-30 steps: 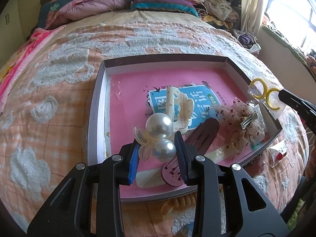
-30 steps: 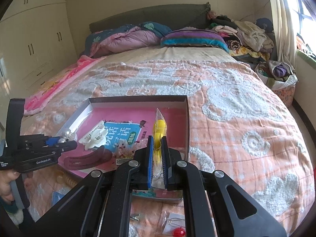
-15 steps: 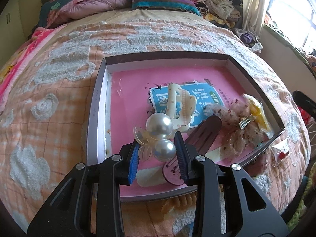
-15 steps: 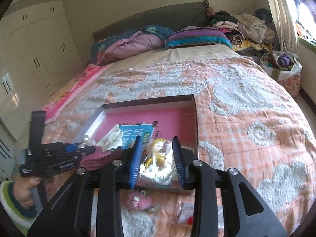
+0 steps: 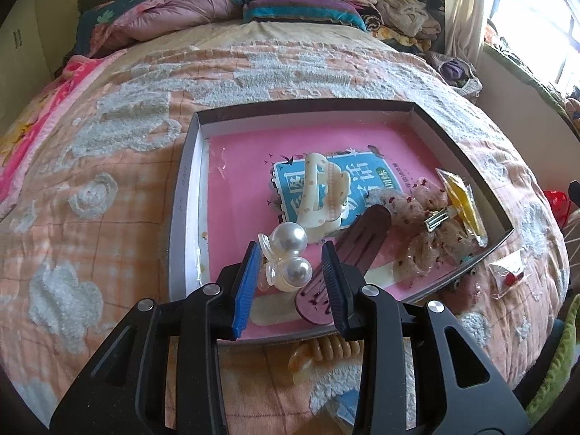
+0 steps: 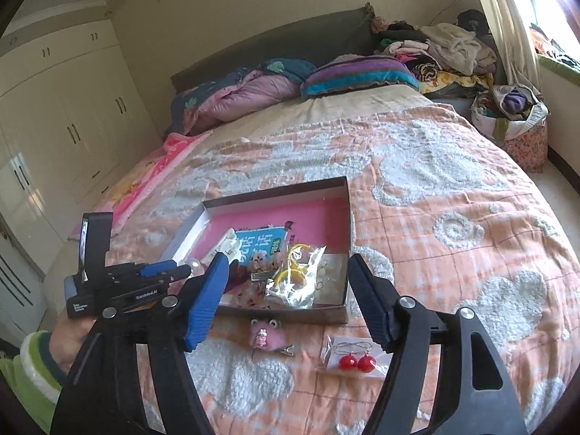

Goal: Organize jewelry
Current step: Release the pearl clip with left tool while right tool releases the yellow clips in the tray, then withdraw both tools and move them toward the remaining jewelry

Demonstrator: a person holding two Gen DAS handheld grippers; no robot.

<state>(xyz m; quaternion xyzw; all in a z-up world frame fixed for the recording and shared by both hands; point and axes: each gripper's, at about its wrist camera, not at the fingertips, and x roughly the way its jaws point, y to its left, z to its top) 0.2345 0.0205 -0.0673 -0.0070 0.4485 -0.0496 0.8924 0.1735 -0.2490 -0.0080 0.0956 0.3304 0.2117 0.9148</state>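
Yellow hoop earrings in their clear packet point(image 6: 294, 275), pinched a second ago, are now released into the box point(image 6: 344, 195), just ahead of the right hand-held gripper point(image 6: 290, 301), whose jaws are opening, empty. The left hand-held gripper point(image 5: 290, 272) is kept pinched on the pearl clip point(image 5: 288, 253) over the box.
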